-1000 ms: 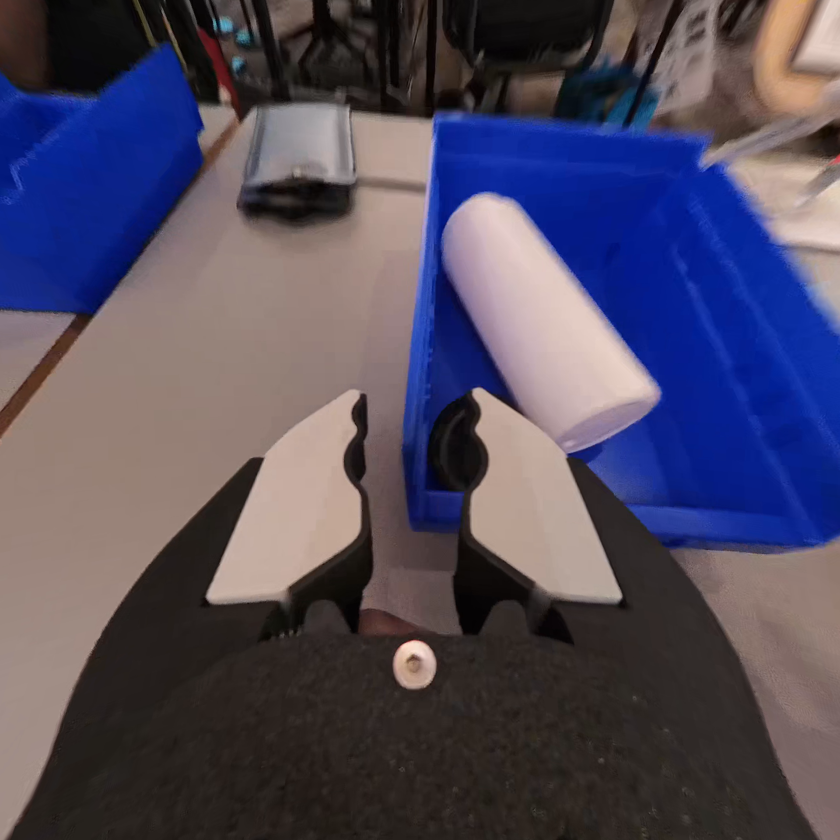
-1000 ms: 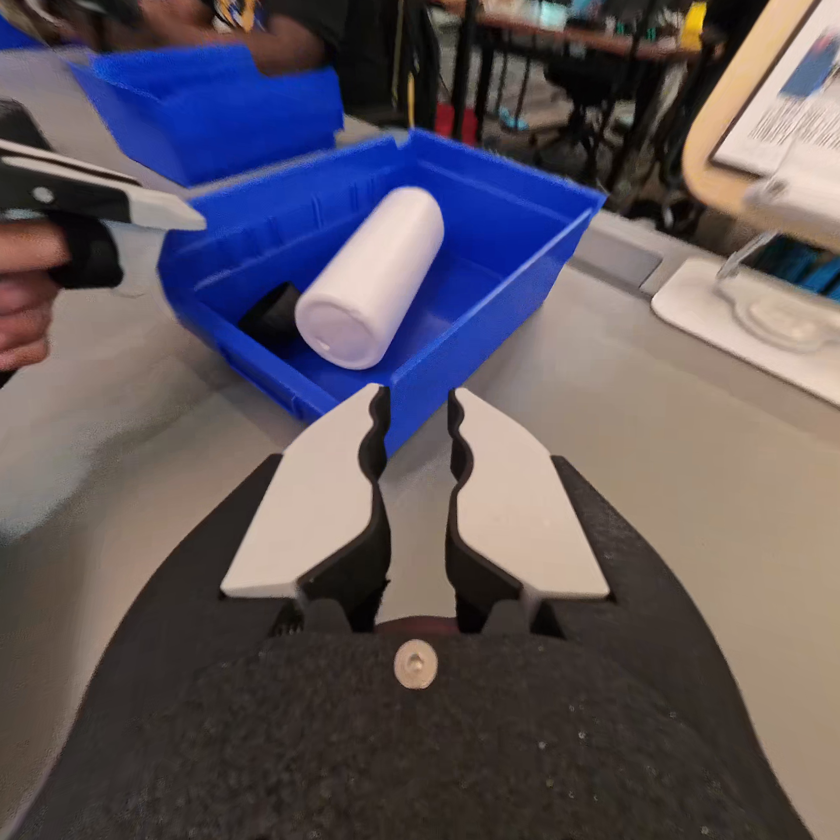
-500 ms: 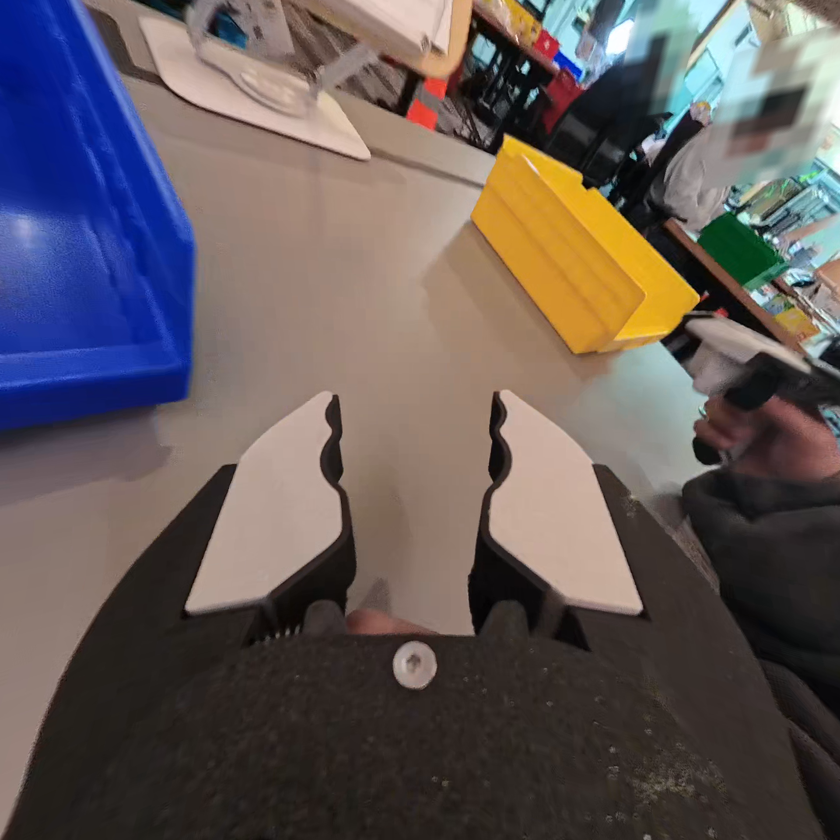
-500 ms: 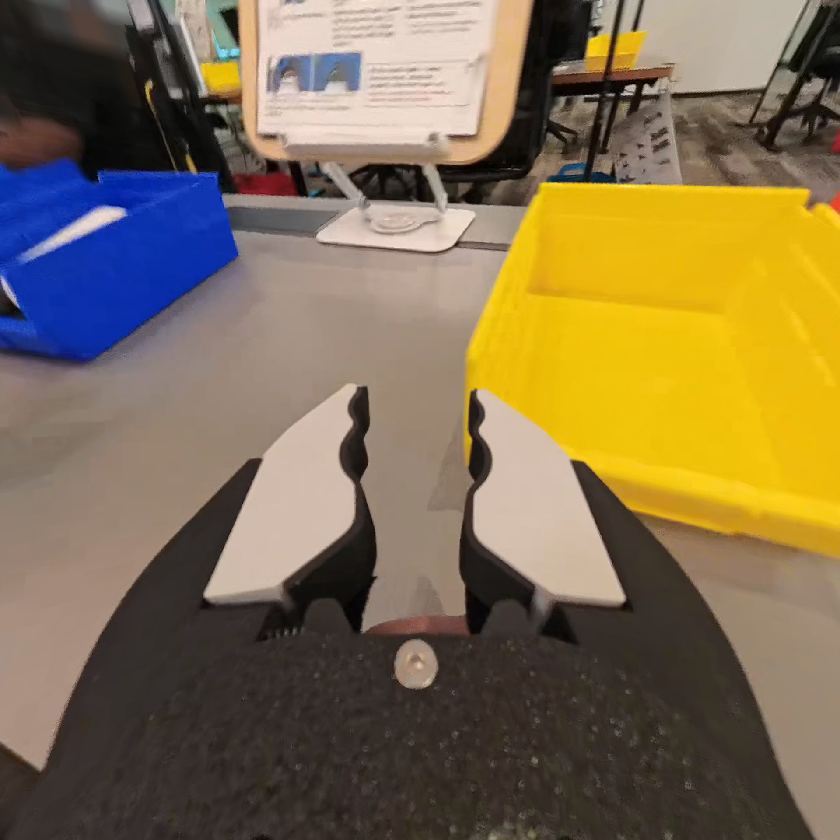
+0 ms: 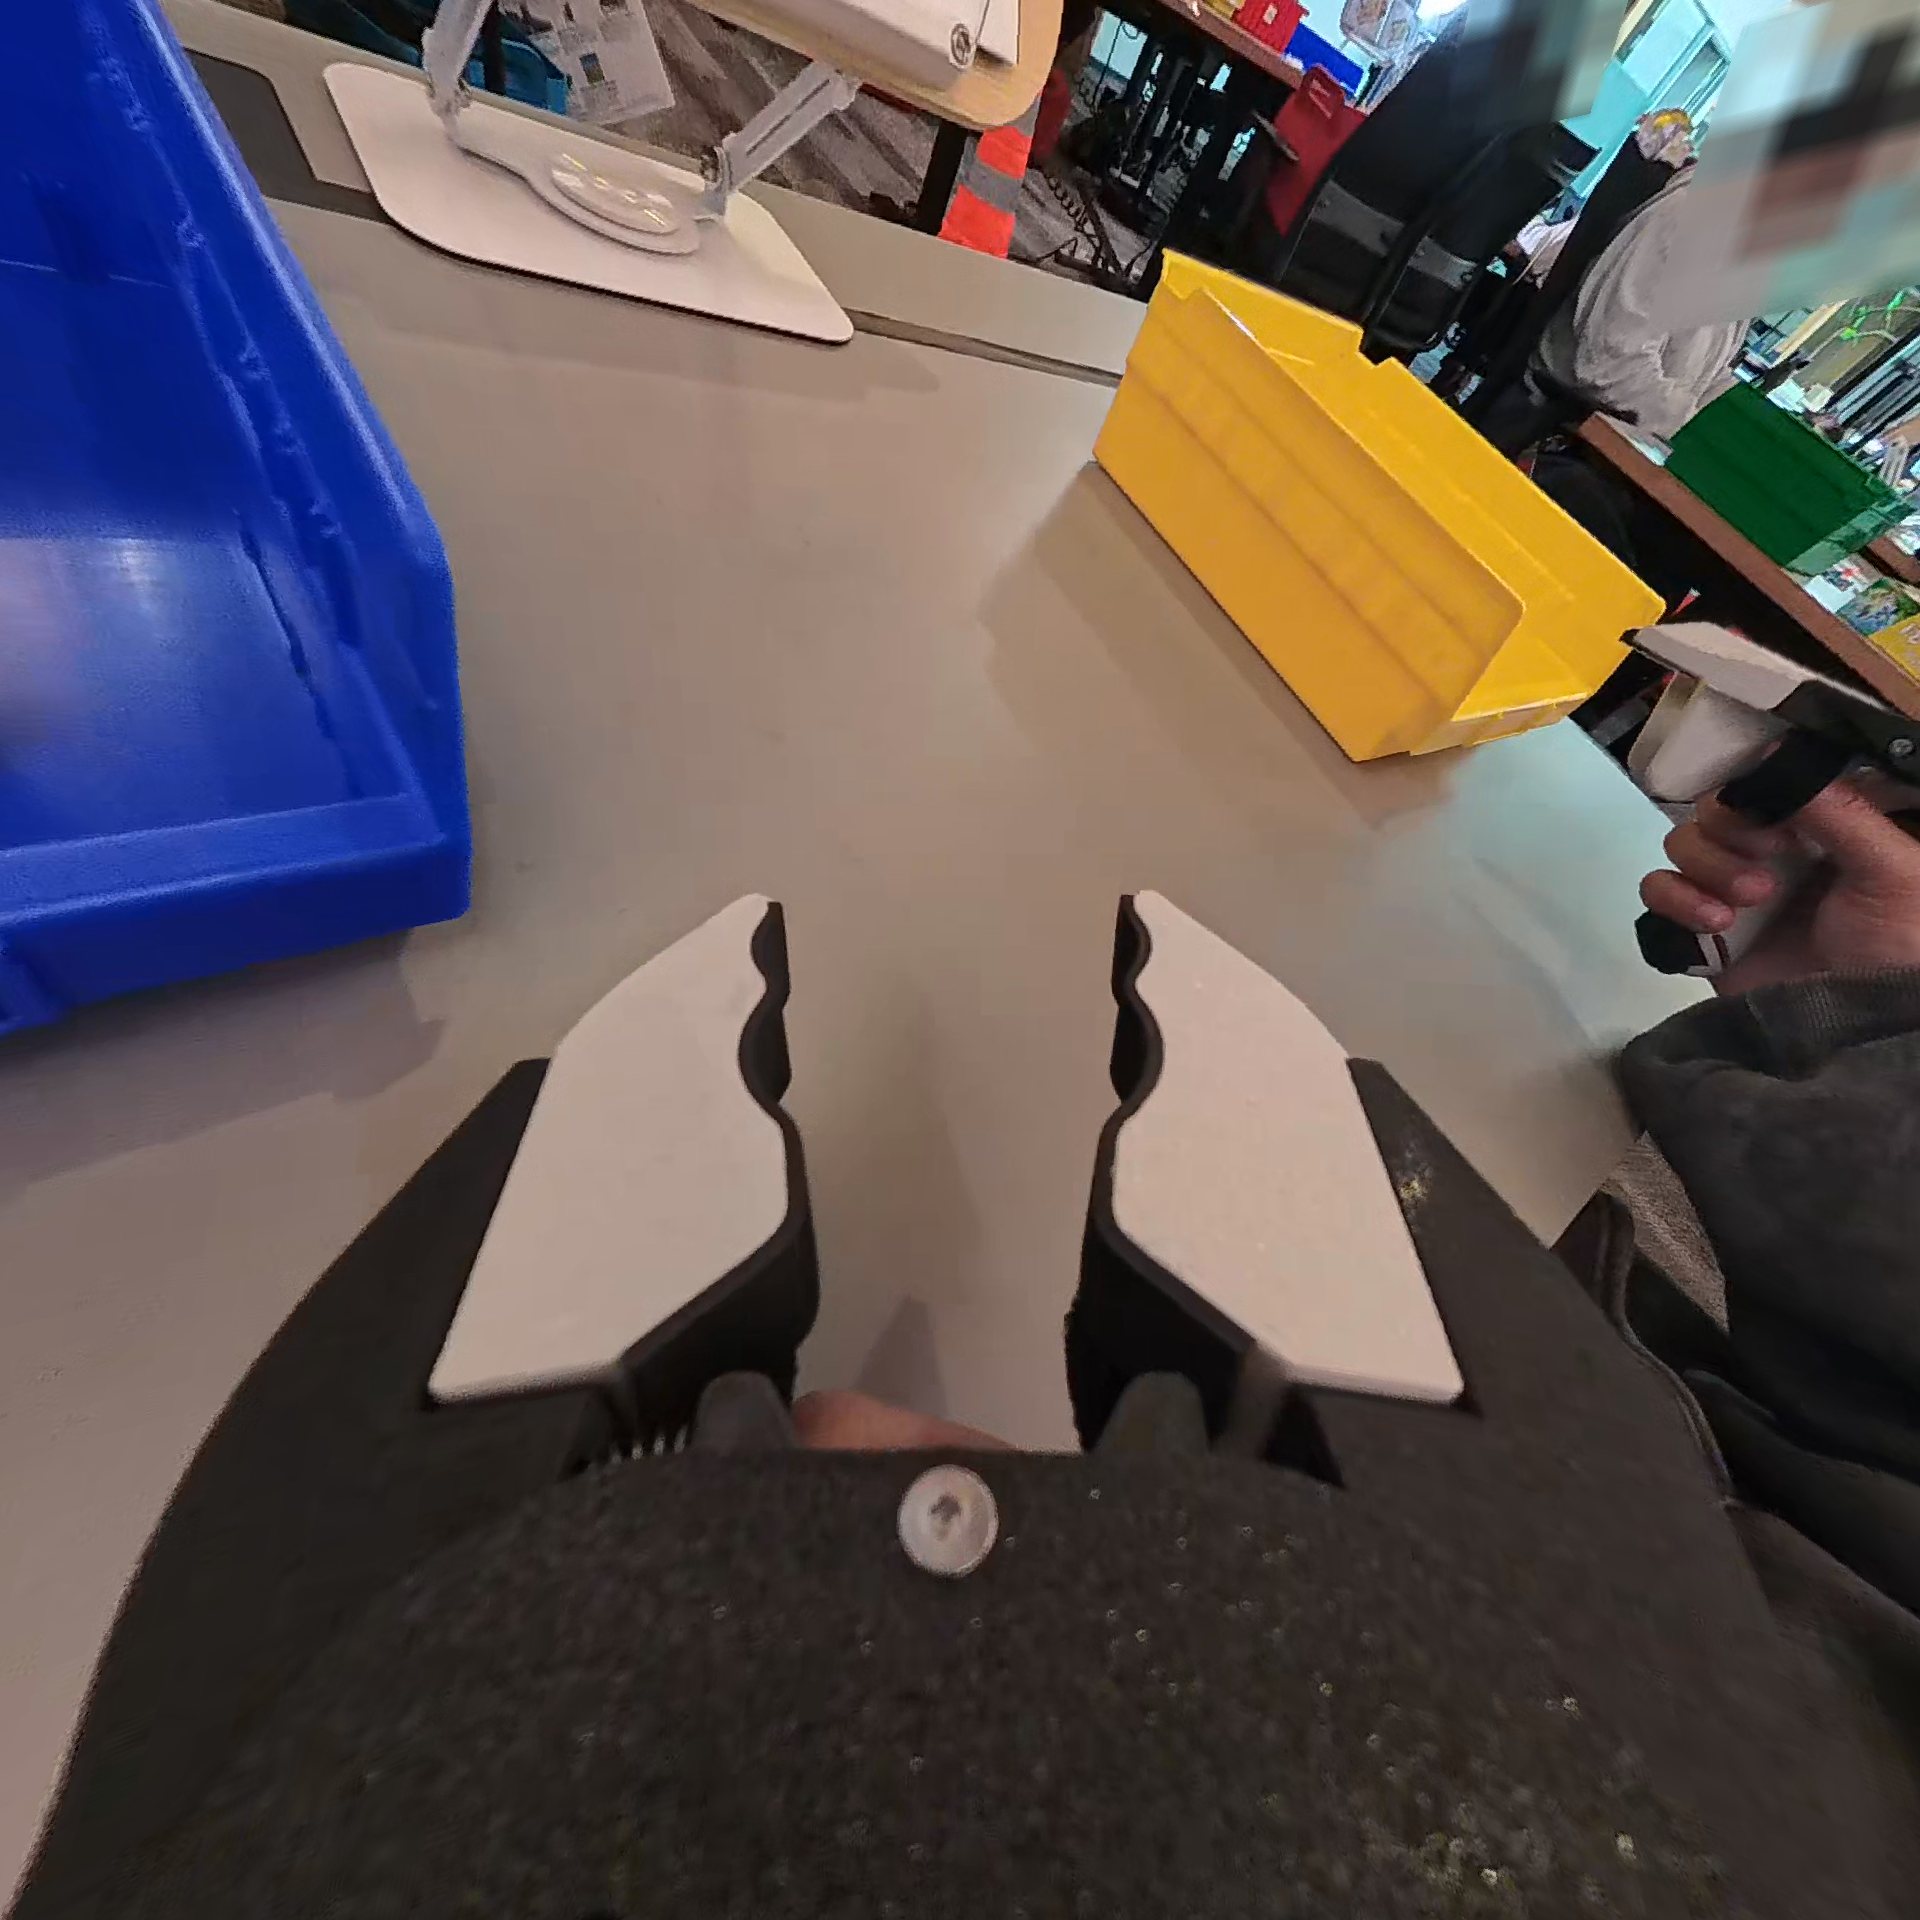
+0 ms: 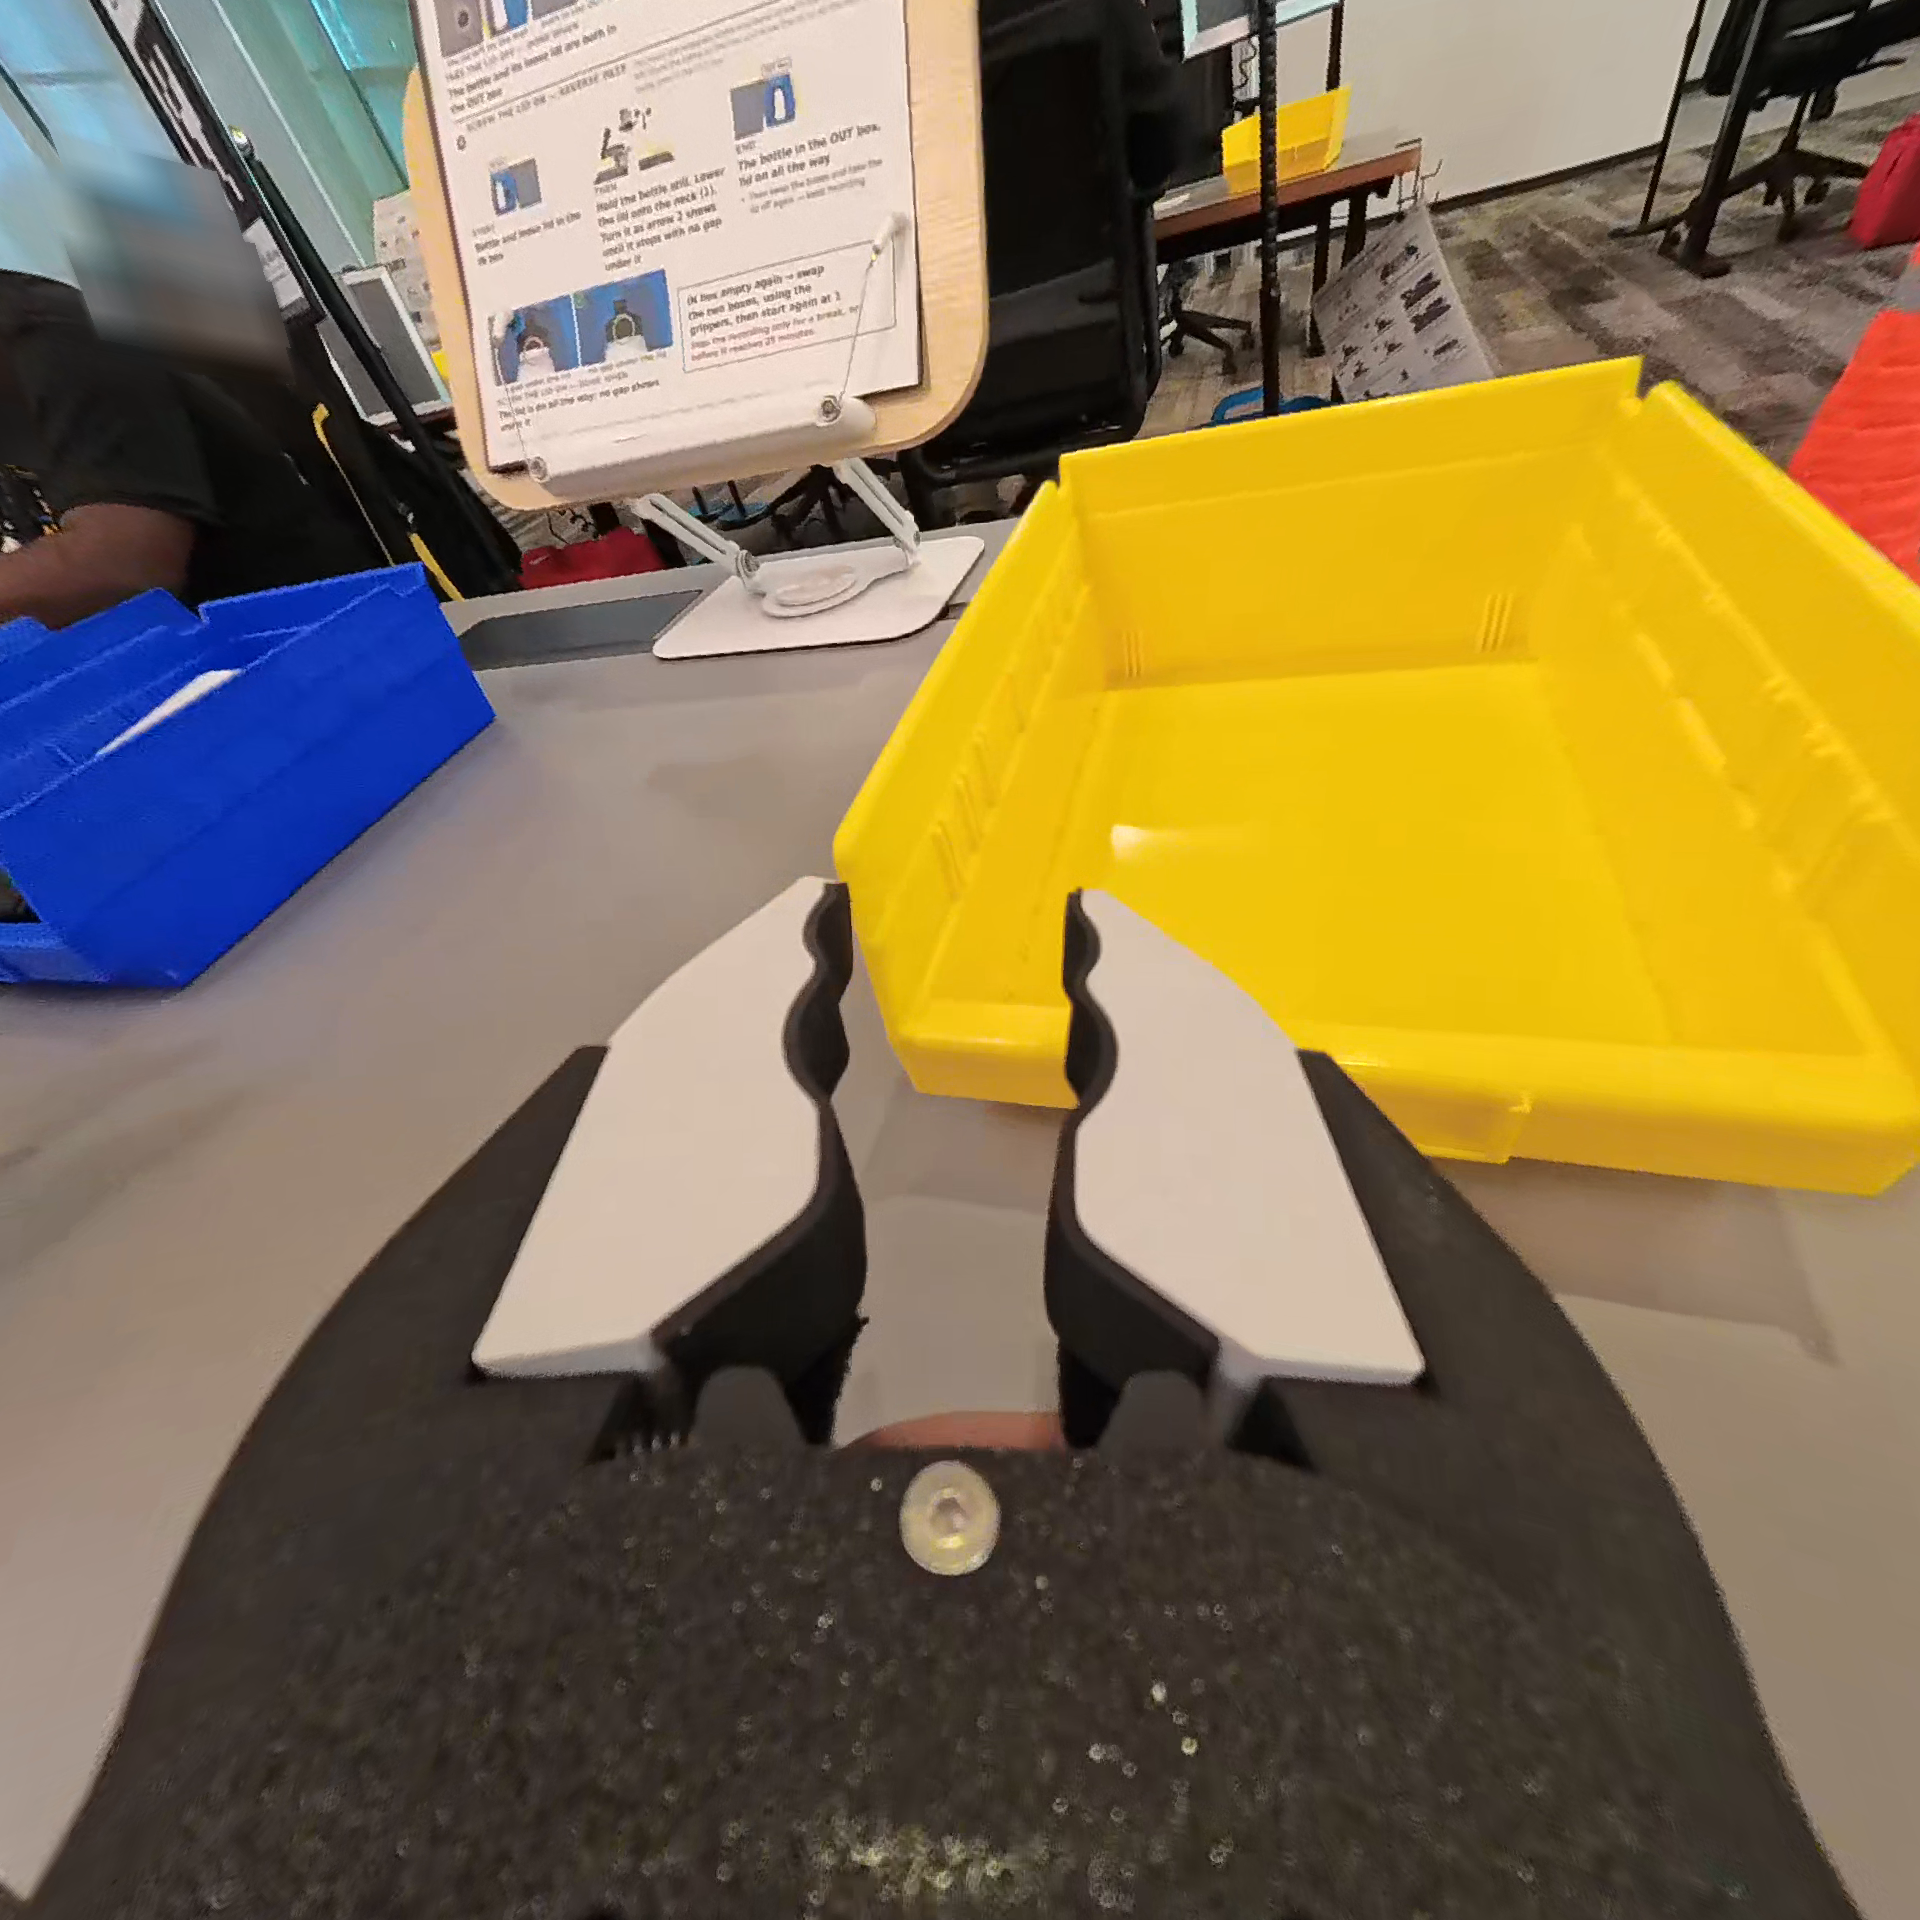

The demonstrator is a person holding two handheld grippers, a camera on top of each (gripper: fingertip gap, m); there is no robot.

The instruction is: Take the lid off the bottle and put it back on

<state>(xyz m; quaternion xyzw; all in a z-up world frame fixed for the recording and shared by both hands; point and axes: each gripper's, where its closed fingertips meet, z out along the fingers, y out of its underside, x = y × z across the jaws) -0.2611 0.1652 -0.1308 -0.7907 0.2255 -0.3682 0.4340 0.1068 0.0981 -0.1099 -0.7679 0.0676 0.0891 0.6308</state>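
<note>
Your left gripper hovers over the bare grey tabletop with its fingers apart and nothing between them. Your right gripper is the same, spread and empty, aimed at the near corner of the empty yellow plastic bin.

The bottle is not in reach of either. Only a sliver of white, probably the bottle, shows inside the blue plastic bin far to the left in the right wrist view. The lid cannot be seen at all. In the left wrist view the blue bin sits just to the left, its visible floor bare.

You appear to be at the very start, with nothing picked up yet. Next, swing both grippers back toward the blue bin, clamp one on the bottle's body to steady it, and bring the other to its lid.
</note>
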